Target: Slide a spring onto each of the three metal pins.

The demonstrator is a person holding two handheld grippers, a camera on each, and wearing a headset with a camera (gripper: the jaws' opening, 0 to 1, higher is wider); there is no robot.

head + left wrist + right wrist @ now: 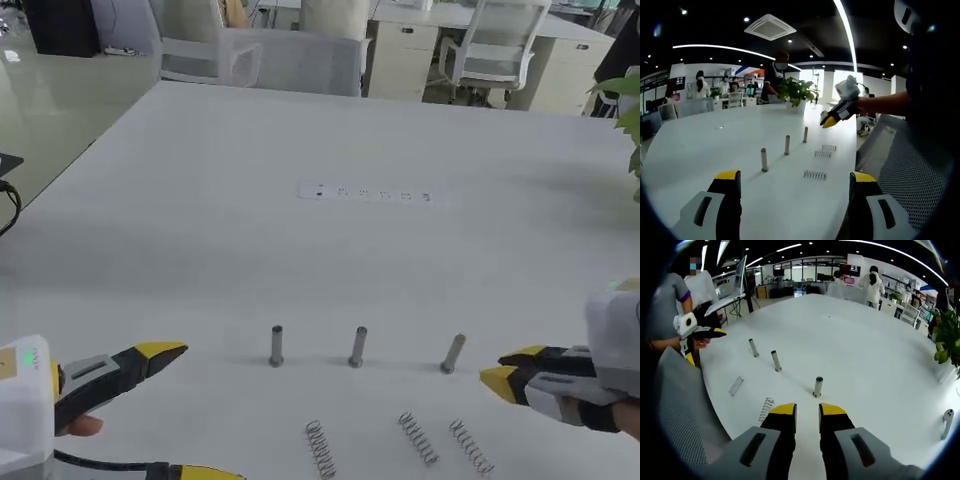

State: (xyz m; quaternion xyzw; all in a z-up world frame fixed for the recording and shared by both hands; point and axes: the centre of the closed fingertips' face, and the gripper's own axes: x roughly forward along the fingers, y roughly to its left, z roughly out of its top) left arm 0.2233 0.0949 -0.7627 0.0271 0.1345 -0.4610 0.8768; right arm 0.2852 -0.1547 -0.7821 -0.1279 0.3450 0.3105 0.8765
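Our left gripper (190,410) gapes wide, our right gripper (505,368) is narrow, and both are empty. The three springs (418,438) lie near of the upright pins (358,346) — we'd pinch one at its end, bore clear.

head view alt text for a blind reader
Three metal pins stand in a row on a white table, three springs lying in front. The left gripper is wide open at lower left; the right gripper, narrowly open, is at the right edge.

The head view's right edge cuts off the plant (628,100) and the right tongs (492,367).
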